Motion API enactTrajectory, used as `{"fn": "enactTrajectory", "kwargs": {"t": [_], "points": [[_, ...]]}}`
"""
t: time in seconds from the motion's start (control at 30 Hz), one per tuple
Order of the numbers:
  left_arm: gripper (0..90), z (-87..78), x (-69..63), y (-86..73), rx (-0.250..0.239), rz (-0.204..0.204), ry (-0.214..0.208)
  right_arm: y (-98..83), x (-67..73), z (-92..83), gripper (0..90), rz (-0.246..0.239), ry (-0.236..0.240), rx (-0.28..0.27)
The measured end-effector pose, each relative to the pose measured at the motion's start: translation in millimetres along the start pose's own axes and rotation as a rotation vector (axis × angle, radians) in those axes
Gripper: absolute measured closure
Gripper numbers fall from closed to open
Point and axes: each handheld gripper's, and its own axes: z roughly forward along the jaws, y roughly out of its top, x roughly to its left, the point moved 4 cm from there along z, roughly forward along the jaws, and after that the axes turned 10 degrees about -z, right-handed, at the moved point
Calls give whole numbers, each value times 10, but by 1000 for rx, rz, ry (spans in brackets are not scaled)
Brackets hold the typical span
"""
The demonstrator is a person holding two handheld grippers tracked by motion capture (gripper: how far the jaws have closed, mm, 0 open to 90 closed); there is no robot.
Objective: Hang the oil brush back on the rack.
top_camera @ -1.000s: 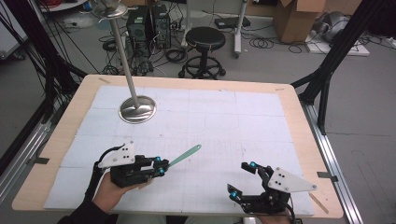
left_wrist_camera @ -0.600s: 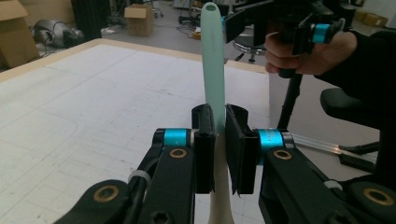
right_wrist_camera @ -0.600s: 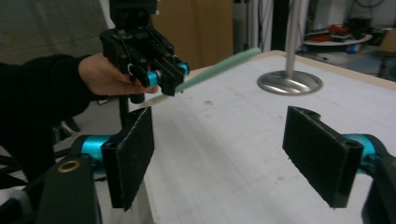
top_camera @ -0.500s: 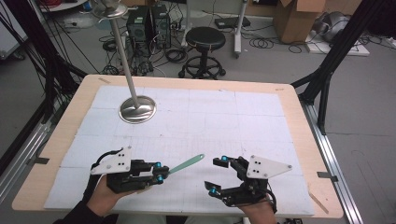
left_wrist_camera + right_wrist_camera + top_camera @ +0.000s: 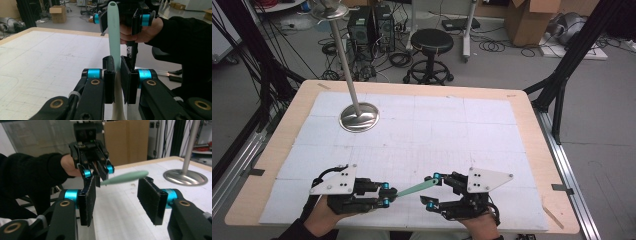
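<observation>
Near front edge of desk (image 5: 542,150): left gripper (image 5: 384,194) at left, right gripper (image 5: 430,190) at right, facing each other. Spatula (image 5: 414,189) between them, above desk, clamped at left gripper, tip between right gripper's jaws. Stand base (image 5: 358,117) on desk, behind left gripper, well apart. Stool (image 5: 429,42) on floor beyond far edge.

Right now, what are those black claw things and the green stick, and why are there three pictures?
A person holds a black grabbing tool in each hand. One picture looks down from above the table. The other two come from small cameras riding on each tool. The left tool pinches a pale green stick, maybe a spatula. The right tool has just been closing; the stick's tip sits between its pads without touching. Farther back on the table stands a shiny metal stand with a round foot.
</observation>
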Motion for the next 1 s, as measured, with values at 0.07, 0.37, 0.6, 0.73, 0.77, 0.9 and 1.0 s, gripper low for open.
{"fn": "enactTrajectory", "kwargs": {"t": [0.07, 0.37, 0.6, 0.73, 0.77, 0.9, 1.0], "points": [[815, 15, -21, 11, -18, -3, -10, 8, 6, -3, 483, 3, 6, -20], [815, 63, -65, 50, -51, -10, -43, 3, 53, 51, 525, 10, 46, -53], [815, 91, -79, 55, -63, -16, -56, 3, 71, 92, 602, 12, 70, -80], [815, 105, -81, 48, -62, -14, -57, 8, 67, 76, 665, 11, 72, -96], [815, 109, -83, 47, -61, -13, -59, 5, 61, 72, 684, 11, 67, -99], [815, 118, -88, 43, -58, -12, -59, 2, 58, 60, 732, 32, 77, -109], [814, 121, -83, 43, -59, -14, -58, 8, 65, 60, 747, 41, 84, -105]]}}
